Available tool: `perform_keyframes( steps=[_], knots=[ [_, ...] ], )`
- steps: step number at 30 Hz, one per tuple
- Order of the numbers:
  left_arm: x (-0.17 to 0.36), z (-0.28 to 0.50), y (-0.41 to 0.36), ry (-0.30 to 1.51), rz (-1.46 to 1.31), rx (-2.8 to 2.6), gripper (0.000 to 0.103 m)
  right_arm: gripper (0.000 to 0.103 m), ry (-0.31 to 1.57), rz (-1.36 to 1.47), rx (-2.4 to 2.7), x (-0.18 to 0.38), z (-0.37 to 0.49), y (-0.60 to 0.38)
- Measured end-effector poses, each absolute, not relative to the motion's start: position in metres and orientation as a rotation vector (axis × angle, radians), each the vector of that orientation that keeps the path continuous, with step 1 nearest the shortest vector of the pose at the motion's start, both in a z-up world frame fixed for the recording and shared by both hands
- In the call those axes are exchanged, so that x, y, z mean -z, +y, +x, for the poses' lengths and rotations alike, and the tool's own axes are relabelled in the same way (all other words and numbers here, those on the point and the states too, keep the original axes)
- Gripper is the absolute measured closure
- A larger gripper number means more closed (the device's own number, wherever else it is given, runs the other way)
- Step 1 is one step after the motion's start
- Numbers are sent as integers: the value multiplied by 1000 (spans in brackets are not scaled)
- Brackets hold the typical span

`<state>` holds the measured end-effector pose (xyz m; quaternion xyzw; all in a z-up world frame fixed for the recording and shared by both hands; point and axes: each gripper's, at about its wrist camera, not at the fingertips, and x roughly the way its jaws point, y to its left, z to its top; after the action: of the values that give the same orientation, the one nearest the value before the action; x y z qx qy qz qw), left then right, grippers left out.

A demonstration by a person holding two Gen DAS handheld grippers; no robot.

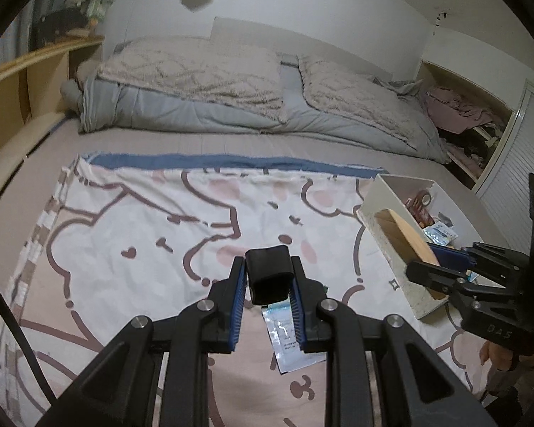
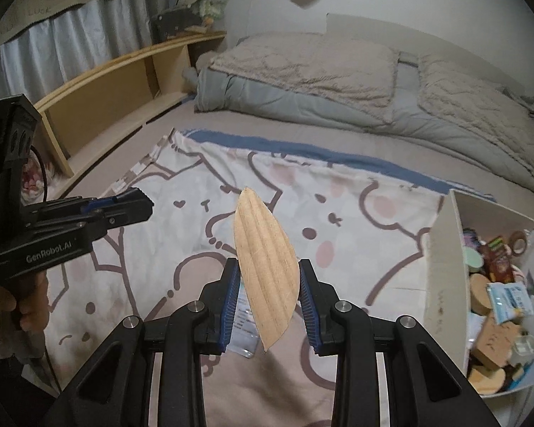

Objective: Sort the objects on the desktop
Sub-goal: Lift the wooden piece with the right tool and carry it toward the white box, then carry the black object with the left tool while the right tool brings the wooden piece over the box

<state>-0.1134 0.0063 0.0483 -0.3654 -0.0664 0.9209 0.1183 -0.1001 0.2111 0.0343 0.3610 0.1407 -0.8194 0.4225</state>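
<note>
My left gripper (image 1: 267, 261) is shut on a small black boxy object (image 1: 268, 279), held above the cartoon-print blanket (image 1: 142, 235). A clear sachet (image 1: 284, 338) lies on the blanket just below it. My right gripper (image 2: 268, 263) is shut on a flat, leaf-shaped wooden piece (image 2: 260, 235) that stands upright between its blue pads. In the left wrist view the right gripper (image 1: 441, 261) hovers with the wooden piece (image 1: 402, 235) beside the white box (image 1: 381, 210). In the right wrist view the left gripper (image 2: 140, 203) is at the far left; what it grips is hidden.
The white box (image 2: 441, 277) at the blanket's right edge holds several small items: wooden pieces, packets, tape rolls. A folded grey duvet (image 1: 231, 99) lies across the far bed. A wooden shelf (image 2: 124, 82) runs along the left side, and a closet with clothes (image 1: 462, 117) is at right.
</note>
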Motion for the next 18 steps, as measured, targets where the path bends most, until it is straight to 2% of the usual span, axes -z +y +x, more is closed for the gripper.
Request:
perform_keyframes(
  steps=[10,18],
  knots=[
    [-94,-98,24,-196,-985,-2731,80,70,323,871,2115,-63,-93,257],
    [-110,-85,54,-102,-930,-2756,80,70,258,823,2178,-84,-98,294]
  ],
)
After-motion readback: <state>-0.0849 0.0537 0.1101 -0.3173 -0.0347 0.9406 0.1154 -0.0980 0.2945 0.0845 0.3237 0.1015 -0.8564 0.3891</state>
